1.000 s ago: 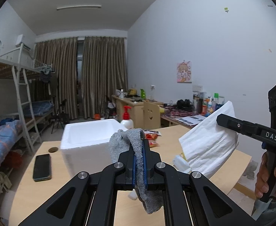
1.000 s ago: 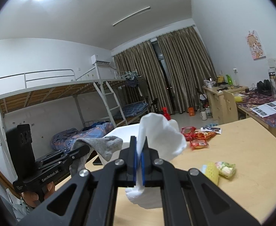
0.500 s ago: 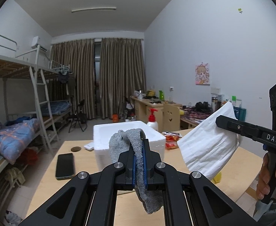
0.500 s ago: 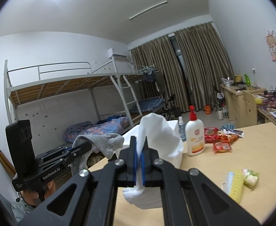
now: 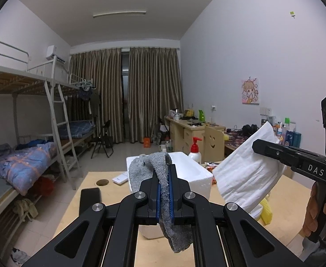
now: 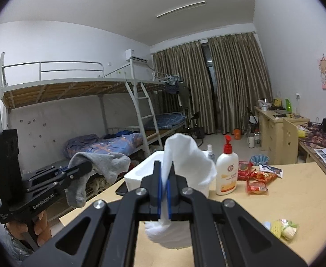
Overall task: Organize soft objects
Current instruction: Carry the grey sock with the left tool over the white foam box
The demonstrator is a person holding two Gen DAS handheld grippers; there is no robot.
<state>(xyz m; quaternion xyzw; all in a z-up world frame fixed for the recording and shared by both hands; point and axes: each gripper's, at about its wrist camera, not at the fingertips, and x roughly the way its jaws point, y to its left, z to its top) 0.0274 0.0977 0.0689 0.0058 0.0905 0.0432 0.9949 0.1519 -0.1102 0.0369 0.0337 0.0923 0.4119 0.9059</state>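
We pinch a grey sock (image 5: 163, 191) in our left gripper (image 5: 165, 173) and a white cloth (image 6: 185, 155) in our right gripper (image 6: 164, 171), the foam box (image 5: 194, 173) at twelve o'clock

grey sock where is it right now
The grey sock is clamped in the left gripper, held in the air in front of the white foam box, left of the white cloth.

The sock (image 5: 160, 178) is grey and the cloth (image 5: 247, 178) is white. The box (image 5: 194, 175) is white, the bottle (image 6: 226, 173) is white with a red pump, and the worktop (image 6: 296, 200) is light wood. The curtains (image 5: 140, 93) are brown, and the blanket (image 5: 25, 162) is blue with orange checks.
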